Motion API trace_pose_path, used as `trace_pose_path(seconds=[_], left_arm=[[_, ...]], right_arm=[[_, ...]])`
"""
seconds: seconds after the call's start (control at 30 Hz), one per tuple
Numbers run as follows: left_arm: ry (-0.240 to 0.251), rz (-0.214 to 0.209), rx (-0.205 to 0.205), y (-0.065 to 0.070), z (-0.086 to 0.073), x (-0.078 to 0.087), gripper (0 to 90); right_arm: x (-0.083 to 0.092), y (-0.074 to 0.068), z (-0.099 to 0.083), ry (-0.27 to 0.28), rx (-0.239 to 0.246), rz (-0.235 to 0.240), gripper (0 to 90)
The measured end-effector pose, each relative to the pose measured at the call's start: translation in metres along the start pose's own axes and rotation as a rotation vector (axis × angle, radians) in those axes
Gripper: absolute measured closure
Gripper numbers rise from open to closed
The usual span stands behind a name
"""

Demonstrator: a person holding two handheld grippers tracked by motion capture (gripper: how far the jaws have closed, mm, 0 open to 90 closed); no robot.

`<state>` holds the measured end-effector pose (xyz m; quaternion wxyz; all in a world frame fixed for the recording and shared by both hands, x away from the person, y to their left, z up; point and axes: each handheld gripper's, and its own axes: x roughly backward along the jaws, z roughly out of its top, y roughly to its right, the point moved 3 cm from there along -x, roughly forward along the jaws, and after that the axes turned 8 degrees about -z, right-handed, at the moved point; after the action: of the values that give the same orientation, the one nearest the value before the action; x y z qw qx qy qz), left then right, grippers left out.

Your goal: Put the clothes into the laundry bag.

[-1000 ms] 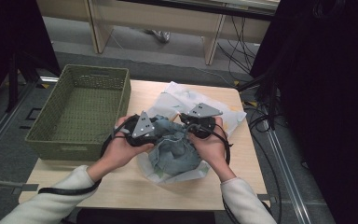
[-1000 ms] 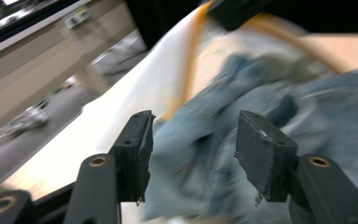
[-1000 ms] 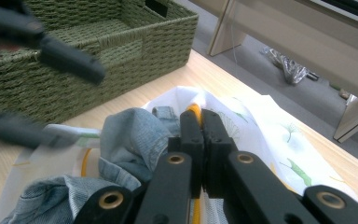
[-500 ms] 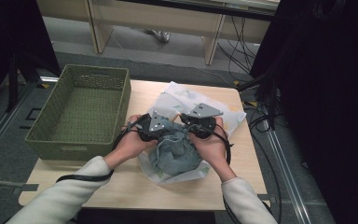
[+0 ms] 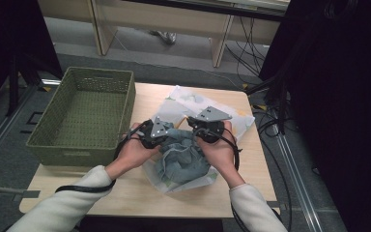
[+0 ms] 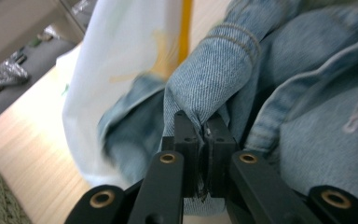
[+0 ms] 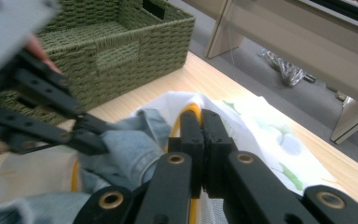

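On the desk (image 5: 140,193), just ahead of both hands, a blue denim garment (image 5: 183,157) sits bunched inside the mouth of a white laundry bag (image 5: 183,104) with a yellow-trimmed opening. The left claw (image 6: 200,128) has just been closing, and its pads now pinch a rolled, stitched fold of the denim, with the cloth rising straight out from between the tips. The right claw (image 7: 200,128) is clamped tight on the bag's yellow rim, the white fabric spreading away beyond it and the denim lying just to its side, touching the bag's lining. In the high view the left claw (image 5: 155,133) and right claw (image 5: 204,126) face each other across the bundle, with the garment directly between and slightly below them. The denim looks soft but fairly thick, with some weight to it; it will likely sag and drag, not lift as one piece, so a seam or hem such as the fold now held seems the surest spot, since a doubled edge should resist slipping out. The bag is thin, light and limp, probably a bit slick, and its corded rim is the sensible place to grip it. A woven green basket (image 5: 84,113) stands well off to the outer side of the left claw, apart from the bundle
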<state>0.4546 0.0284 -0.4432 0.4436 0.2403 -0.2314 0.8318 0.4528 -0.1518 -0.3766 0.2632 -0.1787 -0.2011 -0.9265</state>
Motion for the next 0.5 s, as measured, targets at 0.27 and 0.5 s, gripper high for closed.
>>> trace_pose_path(seconds=[0.27, 0.5], left_arm=[[0.036, -0.013, -0.119, 0.036, 0.015, 0.013, 84.9], [0.027, -0.01, -0.142, 0.042, 0.017, -0.003, 84.5]], right_arm=[[-0.001, -0.005, 0.002, 0.015, 0.005, 0.005, 90.0], [0.0, -0.014, 0.004, 0.017, 0.022, 0.044, 90.0]])
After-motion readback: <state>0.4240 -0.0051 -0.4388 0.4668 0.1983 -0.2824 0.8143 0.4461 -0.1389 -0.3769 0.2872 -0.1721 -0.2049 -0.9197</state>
